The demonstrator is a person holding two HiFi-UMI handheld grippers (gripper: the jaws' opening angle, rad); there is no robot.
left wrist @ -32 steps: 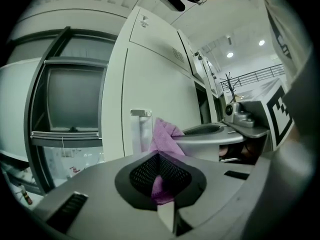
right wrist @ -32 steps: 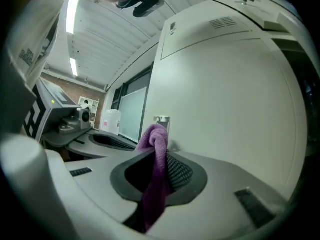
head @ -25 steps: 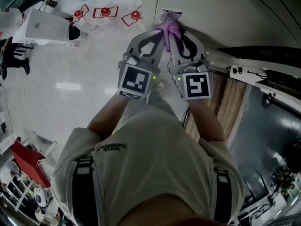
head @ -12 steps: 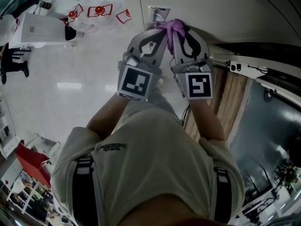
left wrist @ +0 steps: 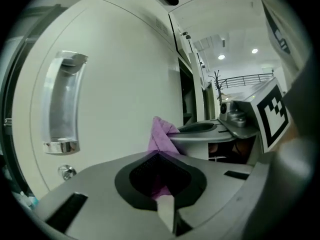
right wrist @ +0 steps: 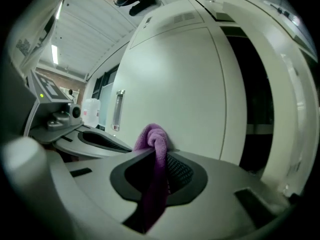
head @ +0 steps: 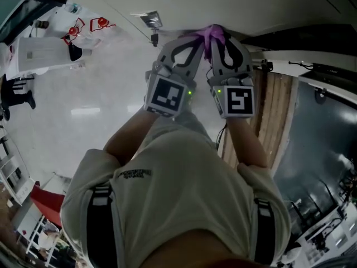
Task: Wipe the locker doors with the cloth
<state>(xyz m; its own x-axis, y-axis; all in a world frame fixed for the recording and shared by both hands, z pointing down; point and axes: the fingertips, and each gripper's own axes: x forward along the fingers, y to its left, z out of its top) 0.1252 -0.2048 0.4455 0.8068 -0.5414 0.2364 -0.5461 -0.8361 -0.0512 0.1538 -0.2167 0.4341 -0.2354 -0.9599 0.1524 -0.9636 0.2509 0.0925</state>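
A purple cloth [head: 211, 33] is pressed against the white locker door [head: 262, 4], pinched between both grippers held side by side. In the head view my left gripper [head: 193, 42] and right gripper [head: 219, 40] meet at the cloth. In the left gripper view the cloth [left wrist: 161, 134] runs into the shut left gripper [left wrist: 160, 156], against the door [left wrist: 125, 79]. From the right gripper view, the bunched cloth [right wrist: 154, 136] hangs through the shut right gripper [right wrist: 158, 155], touching the door [right wrist: 175, 79].
A chrome door handle [left wrist: 62, 104] and a small keyhole [left wrist: 66, 171] sit left of the cloth; the handle [head: 150, 20] also shows in the head view. A dark open compartment [right wrist: 257, 84] lies right of the door. A wooden panel [head: 276, 121] stands at my right.
Both grippers with the cloth have slid rightward along the door, away from the chrome handle, which now lies to their left.
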